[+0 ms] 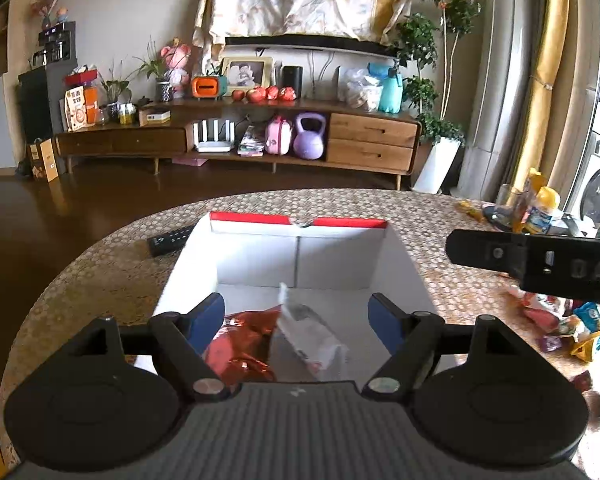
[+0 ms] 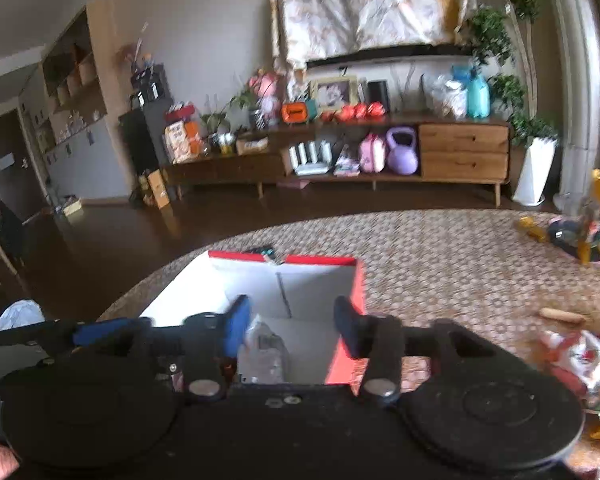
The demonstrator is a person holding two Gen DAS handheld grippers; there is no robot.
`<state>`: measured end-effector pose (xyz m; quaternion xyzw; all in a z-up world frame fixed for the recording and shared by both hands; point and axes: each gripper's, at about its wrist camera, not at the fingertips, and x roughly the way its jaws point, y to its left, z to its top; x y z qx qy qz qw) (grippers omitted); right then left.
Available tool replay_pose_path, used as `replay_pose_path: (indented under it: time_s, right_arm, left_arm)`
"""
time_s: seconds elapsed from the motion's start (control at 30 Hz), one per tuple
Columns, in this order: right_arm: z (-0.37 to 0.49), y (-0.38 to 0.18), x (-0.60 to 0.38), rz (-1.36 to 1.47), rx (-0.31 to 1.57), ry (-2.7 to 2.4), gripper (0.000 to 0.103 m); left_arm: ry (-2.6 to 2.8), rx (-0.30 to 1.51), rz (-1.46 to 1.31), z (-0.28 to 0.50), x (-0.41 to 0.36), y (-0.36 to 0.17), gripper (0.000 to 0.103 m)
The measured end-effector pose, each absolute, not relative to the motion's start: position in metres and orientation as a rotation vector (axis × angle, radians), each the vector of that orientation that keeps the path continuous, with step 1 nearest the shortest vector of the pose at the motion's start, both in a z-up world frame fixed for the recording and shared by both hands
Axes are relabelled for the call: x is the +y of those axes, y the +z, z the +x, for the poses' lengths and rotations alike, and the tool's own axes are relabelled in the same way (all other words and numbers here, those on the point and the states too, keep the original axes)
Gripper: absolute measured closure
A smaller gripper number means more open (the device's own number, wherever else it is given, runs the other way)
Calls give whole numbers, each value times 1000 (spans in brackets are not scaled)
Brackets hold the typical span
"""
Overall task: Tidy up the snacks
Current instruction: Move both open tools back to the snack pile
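A round table (image 1: 100,280) with a woven cover carries an open box (image 1: 404,268), a remote (image 1: 168,238) and loose snack packets (image 1: 560,324).

My left hand-held gripper (image 1: 296,320) points downward, jaws wide apart, gripping nothing. My right hand-held gripper (image 2: 292,322) sits just beside it, tilted down likewise, jaws parted and empty.

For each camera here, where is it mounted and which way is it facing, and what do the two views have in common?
Left wrist: sits on the left gripper, looks down into the box at a red packet and white packet; open fingers, the right gripper at right.
Right wrist: sits on the right gripper, over the box's right side; open fingers, the left gripper's finger at left.
Shared: box, table, sideboard, loose snacks.
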<state>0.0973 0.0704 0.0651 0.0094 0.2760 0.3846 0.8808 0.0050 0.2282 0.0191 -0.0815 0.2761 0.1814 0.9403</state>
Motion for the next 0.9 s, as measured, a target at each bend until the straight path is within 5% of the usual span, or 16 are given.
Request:
replay_pose_path:
  time_s: [0.33,0.47,0.9]
  right_arm:
    - [85,75,16,55,514,724,33]
    - [81,74,-6,71,507,681,29]
    - [73,55,-81,120,519,527,18]
  left_arm:
    - [300,535,-128,7,180,30,15]
    - [271,526,-105,10,159,31,3]
    - [139,564,-56,29,83,21,0]
